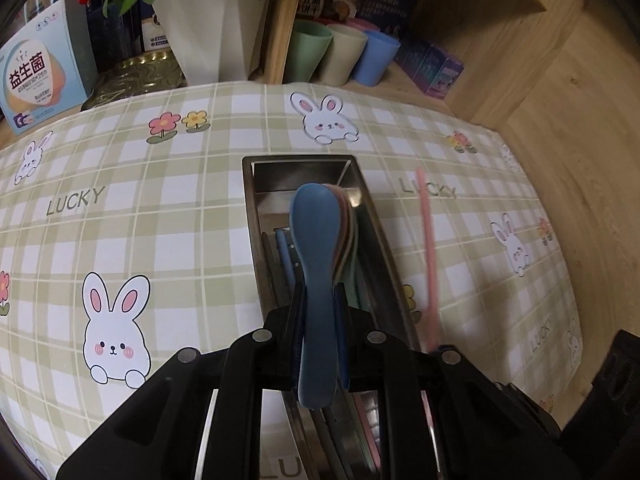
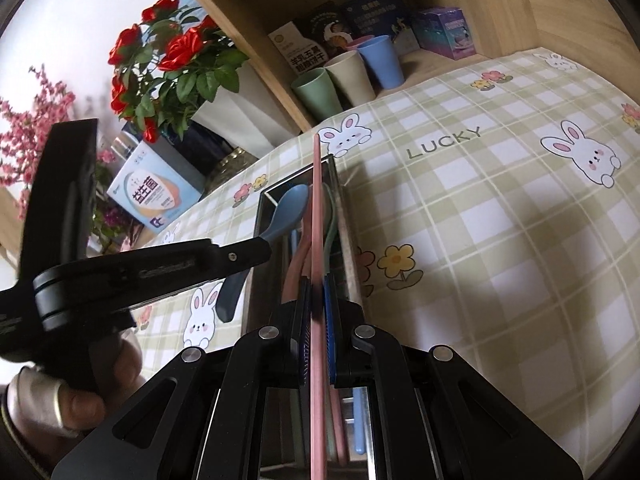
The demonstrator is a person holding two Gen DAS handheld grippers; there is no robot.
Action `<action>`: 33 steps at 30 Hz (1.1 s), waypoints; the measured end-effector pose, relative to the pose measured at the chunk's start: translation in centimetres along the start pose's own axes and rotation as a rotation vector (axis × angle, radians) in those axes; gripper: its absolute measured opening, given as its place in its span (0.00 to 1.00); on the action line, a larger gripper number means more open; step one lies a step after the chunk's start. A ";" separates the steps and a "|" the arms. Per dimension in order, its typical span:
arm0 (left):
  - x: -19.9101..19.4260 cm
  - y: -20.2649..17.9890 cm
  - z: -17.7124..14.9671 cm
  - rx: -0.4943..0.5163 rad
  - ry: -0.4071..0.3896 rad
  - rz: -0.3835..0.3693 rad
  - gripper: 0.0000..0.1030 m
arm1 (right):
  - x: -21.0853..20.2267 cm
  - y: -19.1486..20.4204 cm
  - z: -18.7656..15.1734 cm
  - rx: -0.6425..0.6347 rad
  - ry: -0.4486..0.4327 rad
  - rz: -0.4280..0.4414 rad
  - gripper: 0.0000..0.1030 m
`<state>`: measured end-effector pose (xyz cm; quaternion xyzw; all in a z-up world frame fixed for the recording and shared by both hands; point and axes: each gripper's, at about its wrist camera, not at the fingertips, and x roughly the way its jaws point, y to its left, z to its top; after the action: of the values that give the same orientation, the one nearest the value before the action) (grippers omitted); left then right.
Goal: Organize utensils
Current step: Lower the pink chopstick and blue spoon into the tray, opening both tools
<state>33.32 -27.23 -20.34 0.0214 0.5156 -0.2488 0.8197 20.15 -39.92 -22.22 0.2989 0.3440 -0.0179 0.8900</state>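
Utensils sit mostly in a steel tray [image 1: 256,200] on the desk [image 1: 160,208], which has a green plaid cloth w/ bunnies & "LUCKY" print. Inside the tray: pink, green & blue spoons/handles stacked lengthwise, partly hidden.

Left hand-held gripper [image 1: 320,312] is clenched on a blue spoon [image 1: 314,224], pads pinching its handle abt midway; bowl end points fwd over the tray, handle end sticks back past the jaws. In the right wrist view the same hand-held gripper [image 2: 260,246] comes in from the left, spoon bowl over the tray's far end, a person's hand [image 2: 72,392] gripping its grip below.

Right hand-held gripper [image 2: 318,304] is clenched on a pink chopstick [image 2: 318,216], jaws nearly fully together on it. Stick runs straight fwd along the tray's long axis, above the tray; in the left wrist view it shows blurred over the cloth, just right of the tray [image 1: 426,256].

Behind the desk, a wood shelf unit holds three cups: green [image 2: 314,92], beige [image 2: 348,76], blue [image 2: 380,60], plus boxes. Left of the shelf: white vase [image 2: 244,116] w/ red roses [image 2: 176,48], a light-blue box [image 2: 156,196] beside it.
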 end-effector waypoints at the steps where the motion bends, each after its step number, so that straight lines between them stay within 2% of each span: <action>1: 0.3 0.0 0.1 -0.003 0.007 -0.003 0.13 | 0.0 -0.1 0.0 0.003 0.001 0.000 0.06; 8: 1.1 -0.2 0.0 0.017 0.027 -0.003 0.13 | 0.1 0.0 -0.1 0.005 0.008 -0.004 0.06; 12: 1.1 -0.6 0.1 0.063 0.036 -0.020 0.13 | 0.1 0.2 -0.2 0.003 0.013 -0.007 0.06; 25: -2.3 -0.2 -0.3 0.088 -0.035 -0.053 0.17 | -0.1 1.0 -0.7 -0.025 0.031 -0.043 0.06; 28: -3.2 0.4 -0.8 0.087 -0.056 -0.037 0.22 | 0.0 1.3 -0.9 -0.031 0.040 -0.052 0.06; 33: -4.9 2.3 -2.2 0.068 -0.094 0.005 0.36 | 0.6 1.6 -1.2 -0.036 0.060 -0.072 0.06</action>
<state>30.79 -22.71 -17.65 0.0388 0.4675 -0.2648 0.8425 20.29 -37.85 -22.44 0.2705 0.3813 -0.0347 0.8833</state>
